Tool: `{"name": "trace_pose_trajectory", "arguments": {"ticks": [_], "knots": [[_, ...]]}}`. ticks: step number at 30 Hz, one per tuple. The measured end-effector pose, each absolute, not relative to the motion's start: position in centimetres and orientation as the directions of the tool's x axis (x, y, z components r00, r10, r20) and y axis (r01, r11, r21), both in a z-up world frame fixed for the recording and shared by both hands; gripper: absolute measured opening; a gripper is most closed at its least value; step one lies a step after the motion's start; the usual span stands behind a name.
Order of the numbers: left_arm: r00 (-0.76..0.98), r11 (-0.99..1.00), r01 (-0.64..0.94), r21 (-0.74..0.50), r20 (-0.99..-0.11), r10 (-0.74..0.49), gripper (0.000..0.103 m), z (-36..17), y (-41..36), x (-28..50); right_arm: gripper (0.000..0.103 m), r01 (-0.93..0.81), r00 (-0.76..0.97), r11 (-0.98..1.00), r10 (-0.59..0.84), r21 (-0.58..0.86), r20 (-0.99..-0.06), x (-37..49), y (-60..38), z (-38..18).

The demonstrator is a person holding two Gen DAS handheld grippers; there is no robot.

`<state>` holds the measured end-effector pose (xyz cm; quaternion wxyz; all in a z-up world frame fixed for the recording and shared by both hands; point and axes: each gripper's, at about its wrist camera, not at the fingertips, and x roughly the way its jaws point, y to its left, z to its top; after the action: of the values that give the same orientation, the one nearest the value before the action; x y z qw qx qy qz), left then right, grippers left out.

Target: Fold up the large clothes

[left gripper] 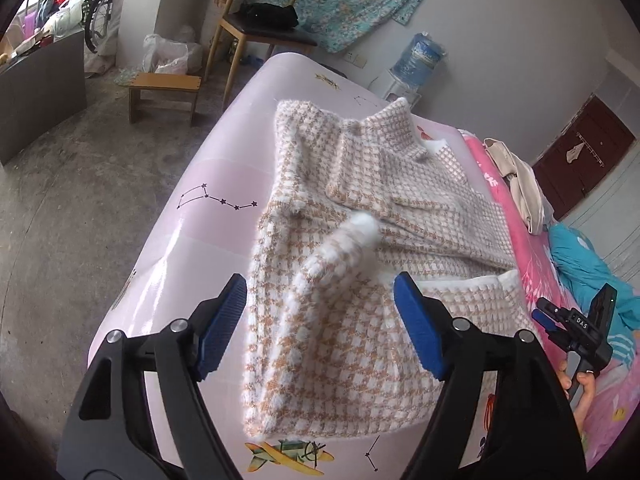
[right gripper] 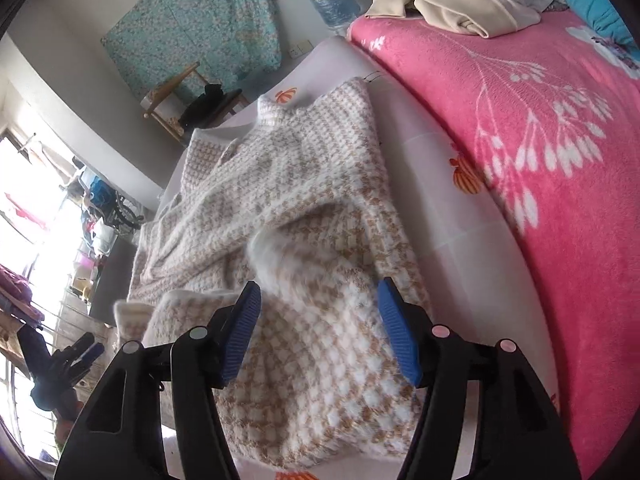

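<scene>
A beige-and-white houndstooth sweater [left gripper: 340, 340] lies partly folded on a pale pink printed mat [left gripper: 208, 240] spread over the bed. My left gripper [left gripper: 320, 284] hovers open over its near hem, and its blue pads touch no cloth. A blurred flap of the sweater [left gripper: 352, 240] hangs loose just beyond the fingertips. The right gripper [left gripper: 568, 320] shows at the right edge, held by a hand. In the right wrist view the right gripper [right gripper: 319, 288] is open above the sweater [right gripper: 304, 380], with the same blurred flap [right gripper: 280, 252] free ahead of it. The left gripper [right gripper: 80, 354] appears at lower left.
A pink flowered blanket [right gripper: 540, 140] covers the bed beside the mat, with a cream garment [right gripper: 452, 4] and a teal cloth [left gripper: 580, 264] on it. A wooden chair [left gripper: 260, 20], a low stool [left gripper: 164, 88] and a water bottle [left gripper: 418, 60] stand beyond. Concrete floor lies left.
</scene>
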<state>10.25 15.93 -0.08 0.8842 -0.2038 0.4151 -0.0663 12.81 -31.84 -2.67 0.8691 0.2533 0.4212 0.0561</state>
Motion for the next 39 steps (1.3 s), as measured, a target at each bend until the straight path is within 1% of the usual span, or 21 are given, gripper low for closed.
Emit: {"name": "trace_pose_trajectory", "arguments": {"ticks": [3, 6, 8, 10, 11, 12, 13, 14, 18, 20, 21, 22, 23, 24, 27, 29, 32, 36, 37, 39], "knots": [[0.651, 0.912, 0.024, -0.409, -0.686, -0.325, 0.072, 0.5, 14.6, 9.1, 0.06, 0.027, 0.663, 0.902, 0.307, 0.432, -0.682, 11.4, -30.3, -1.2], [0.633, 0.906, 0.151, -0.395, -0.665, -0.396, 0.072, 0.7, 11.1, 7.8, 0.059, -0.154, 0.641, 0.919, 0.372, 0.363, -0.671, 10.3, -26.1, -0.1], [0.604, 0.903, 0.225, -0.367, -0.674, -0.425, 0.072, 0.2, 8.3, 7.4, 0.053, -0.259, 0.612, 0.922, 0.386, 0.287, -0.69, 9.8, -22.6, -0.3], [0.572, 0.927, 0.25, -0.28, -0.73, -0.375, 0.071, -1.1, 5.5, 7.6, 0.037, -0.335, 0.558, 0.916, 0.38, 0.219, -0.737, 9.7, -19.5, -1.5], [0.552, 0.943, 0.244, -0.227, -0.767, -0.327, 0.07, -2.1, 4.4, 7.7, 0.032, -0.351, 0.53, 0.915, 0.369, 0.198, -0.763, 9.7, -18.7, -2.4], [0.53, 0.957, 0.226, -0.18, -0.802, -0.276, 0.07, -3.3, 3.8, 7.8, 0.029, -0.351, 0.503, 0.921, 0.339, 0.17, -0.795, 9.8, -18.1, -3.7], [0.5, 0.969, 0.201, -0.142, -0.836, -0.227, 0.07, -4.7, 3.6, 8.0, 0.029, -0.344, 0.475, 0.928, 0.306, 0.146, -0.825, 9.8, -17.8, -4.9], [0.482, 0.973, 0.185, -0.139, -0.85, -0.213, 0.07, -5.7, 3.9, 7.9, 0.029, -0.336, 0.458, 0.93, 0.3, 0.149, -0.837, 9.7, -17.9, -5.7], [0.513, 0.965, 0.17, -0.199, -0.819, -0.259, 0.07, -4.3, 5.5, 6.5, 0.028, -0.286, 0.475, 0.936, 0.325, 0.206, -0.818, 7.9, -20.1, -4.1], [0.528, 0.955, 0.172, -0.243, -0.795, -0.297, 0.07, -3.6, 6.8, 5.3, 0.03, -0.264, 0.484, 0.93, 0.359, 0.257, -0.798, 6.4, -21.9, -3.2], [0.527, 0.948, 0.172, -0.269, -0.788, -0.32, 0.07, -3.3, 7.6, 4.8, 0.033, -0.242, 0.492, 0.931, 0.362, 0.275, -0.792, 5.7, -23.0, -3.0], [0.517, 0.939, 0.169, -0.3, -0.784, -0.344, 0.07, -3.4, 8.2, 4.2, 0.044, -0.211, 0.501, 0.935, 0.353, 0.284, -0.79, 5.1, -24.3, -2.7], [0.504, 0.931, 0.156, -0.331, -0.784, -0.363, 0.07, -3.7, 8.9, 3.8, 0.048, -0.179, 0.507, 0.938, 0.347, 0.297, -0.789, 4.5, -25.4, -2.7], [0.492, 0.923, 0.136, -0.36, -0.784, -0.378, 0.07, -4.0, 9.6, 3.4, 0.052, -0.143, 0.506, 0.939, 0.341, 0.313, -0.792, 4.1, -26.5, -2.8], [0.463, 0.892, 0.024, -0.452, -0.786, -0.411, 0.07, -5.9, 11.7, 2.9, 0.053, -0.02, 0.481, 0.93, 0.332, 0.368, -0.811, 3.5, -29.1, -4.5], [0.482, 0.834, -0.056, -0.549, -0.746, -0.459, 0.07, -7.2, 13.3, 3.2, 0.053, 0.083, 0.47, 0.911, 0.321, 0.403, -0.822, 3.8, -30.5, -6.1], [0.56, 0.722, -0.127, -0.68, -0.65, -0.514, 0.07, -8.0, 15.6, 4.1, 0.053, 0.161, 0.534, 0.862, 0.334, 0.482, -0.777, 4.5, -32.0, -6.9], [0.617, 0.669, -0.176, -0.722, -0.611, -0.496, 0.068, -8.4, 16.4, 5.6, 0.054, 0.199, 0.61, 0.838, 0.3, 0.509, -0.733, 5.9, -31.9, -7.4], [0.627, 0.676, -0.179, -0.714, -0.613, -0.481, 0.068, -8.3, 16.1, 5.8, 0.054, 0.197, 0.626, 0.844, 0.283, 0.499, -0.726, 6.3, -31.5, -7.4], [0.637, 0.746, -0.167, -0.644, -0.649, -0.417, 0.061, -7.6, 14.8, 6.4, 0.054, 0.194, 0.653, 0.876, 0.222, 0.443, -0.725, 6.9, -30.3, -7.2]]}}
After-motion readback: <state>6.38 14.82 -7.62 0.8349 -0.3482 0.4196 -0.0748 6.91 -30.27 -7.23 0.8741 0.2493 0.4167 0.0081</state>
